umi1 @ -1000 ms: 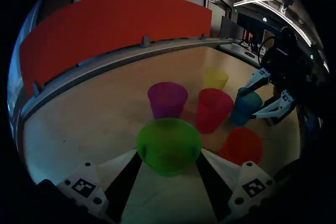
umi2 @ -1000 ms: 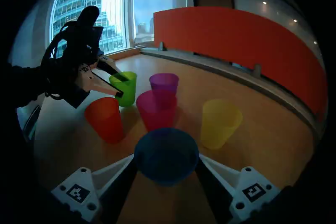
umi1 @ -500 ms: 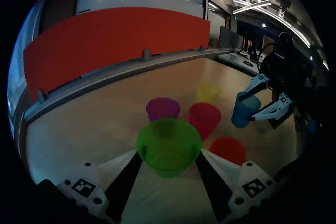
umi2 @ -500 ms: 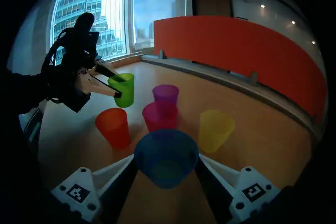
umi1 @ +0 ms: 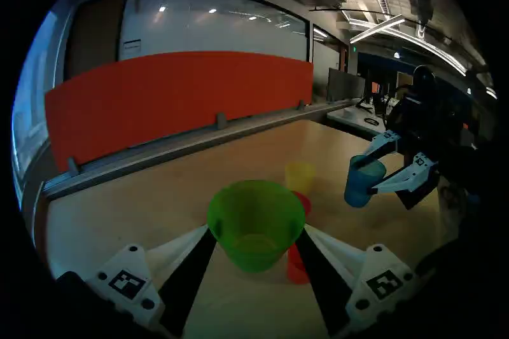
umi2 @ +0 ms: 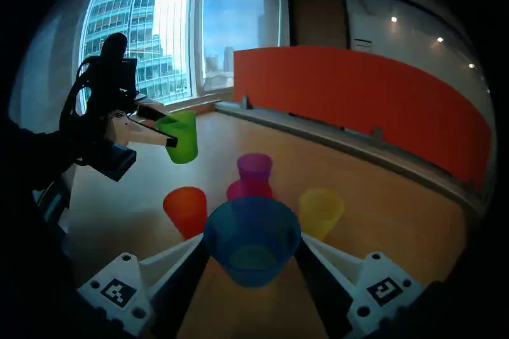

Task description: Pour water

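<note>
Above bench: left tongs clamp green cup, right tongs clamp blue cup; pre-pour, next probably tilt one into the other.

One green cup, one blue cup, four other cups, two grippers, one table

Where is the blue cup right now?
The blue cup is held in the right hand-held gripper, above the table, low and central in the right gripper view, with the orange cup, pink cup and yellow cup beyond.
</note>
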